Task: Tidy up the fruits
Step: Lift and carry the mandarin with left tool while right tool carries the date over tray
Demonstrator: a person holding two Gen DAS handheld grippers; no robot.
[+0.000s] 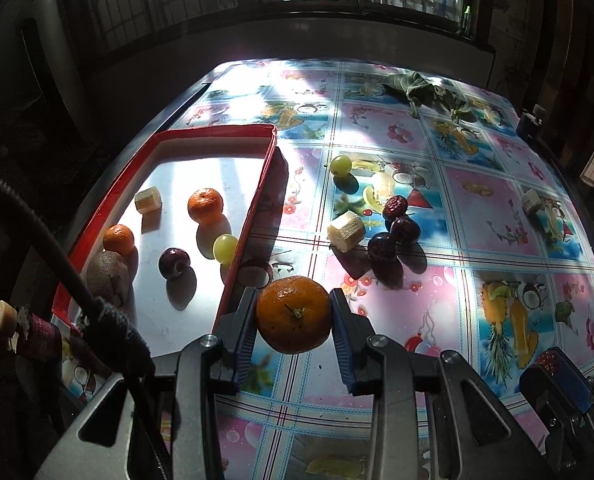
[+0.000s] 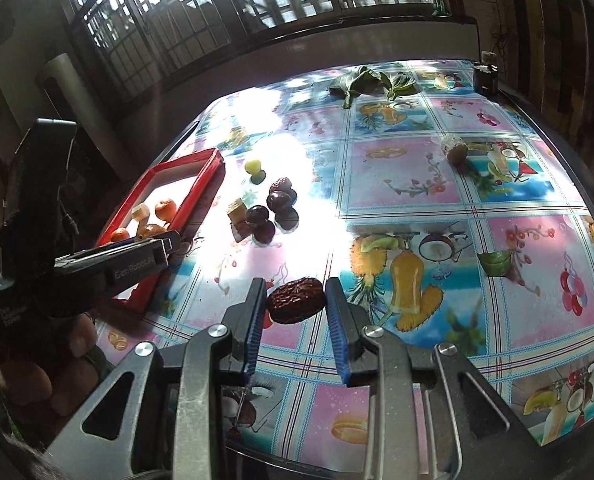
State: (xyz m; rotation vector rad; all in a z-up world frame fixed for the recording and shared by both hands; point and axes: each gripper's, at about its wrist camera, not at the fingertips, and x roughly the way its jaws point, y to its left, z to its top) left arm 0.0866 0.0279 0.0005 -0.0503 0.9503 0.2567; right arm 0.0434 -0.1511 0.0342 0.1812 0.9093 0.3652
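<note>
My left gripper [image 1: 293, 314] is shut on a tangerine [image 1: 293, 320], held above the table beside the red tray's right wall [image 1: 253, 208]. The tray holds two tangerines [image 1: 205, 205], a green grape [image 1: 225, 247], a dark plum [image 1: 173, 263], a kiwi [image 1: 108, 274] and a pale fruit chunk [image 1: 148, 199]. My right gripper [image 2: 295, 304] is shut on a wrinkled dark red date [image 2: 295, 300] above the table. Loose on the table lie a green grape [image 1: 340, 165], a date [image 1: 395, 207], two dark plums [image 1: 393, 238] and a pale chunk [image 1: 347, 230].
The table has a glossy fruit-print cloth [image 1: 497, 220]. Green leaves [image 1: 417, 90] lie at the far edge. Another pale chunk [image 1: 533, 200] sits at the right; a kiwi [image 2: 457, 152] lies far right in the right wrist view. A window wall stands behind the table.
</note>
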